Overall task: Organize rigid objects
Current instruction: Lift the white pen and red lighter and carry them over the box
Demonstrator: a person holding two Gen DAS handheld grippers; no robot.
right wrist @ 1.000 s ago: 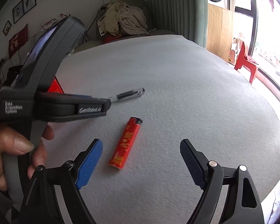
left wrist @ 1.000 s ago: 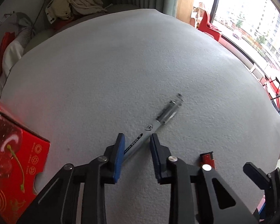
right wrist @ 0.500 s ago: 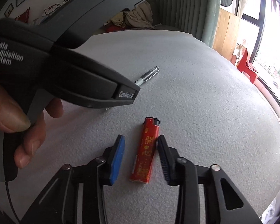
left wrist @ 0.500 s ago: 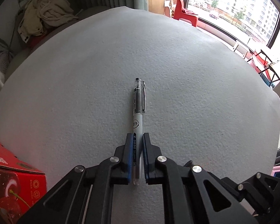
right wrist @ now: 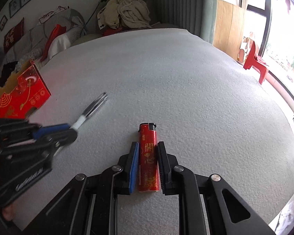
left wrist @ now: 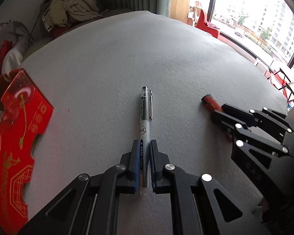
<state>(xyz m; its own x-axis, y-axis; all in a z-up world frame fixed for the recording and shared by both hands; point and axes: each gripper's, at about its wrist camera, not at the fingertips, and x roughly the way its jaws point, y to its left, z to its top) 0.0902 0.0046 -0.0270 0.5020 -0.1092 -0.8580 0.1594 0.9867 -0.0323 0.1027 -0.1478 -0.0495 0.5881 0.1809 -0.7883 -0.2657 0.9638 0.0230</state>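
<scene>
A white and clear pen (left wrist: 145, 115) points away from me, its rear end clamped between the pads of my left gripper (left wrist: 143, 146), which is shut on it. The pen also shows in the right wrist view (right wrist: 92, 108), held by the left gripper (right wrist: 68, 131). A red lighter (right wrist: 148, 156) with a black top is clamped between the pads of my right gripper (right wrist: 147, 146), which is shut on it. In the left wrist view the lighter's tip (left wrist: 209, 101) sticks out of the right gripper (left wrist: 219, 111). Both objects are at or just above the grey cloth.
A red cardboard box with a cherry print (left wrist: 13, 137) stands at the left edge of the grey table (left wrist: 147, 54); it also shows in the right wrist view (right wrist: 19, 96). A pile of clothes (right wrist: 125, 11) lies behind the table. A red chair (right wrist: 254, 62) stands by the window.
My right gripper has closed from wide open onto the lighter. My left gripper closed on the pen a moment earlier and has swung, so the box is nearer on the left.
</scene>
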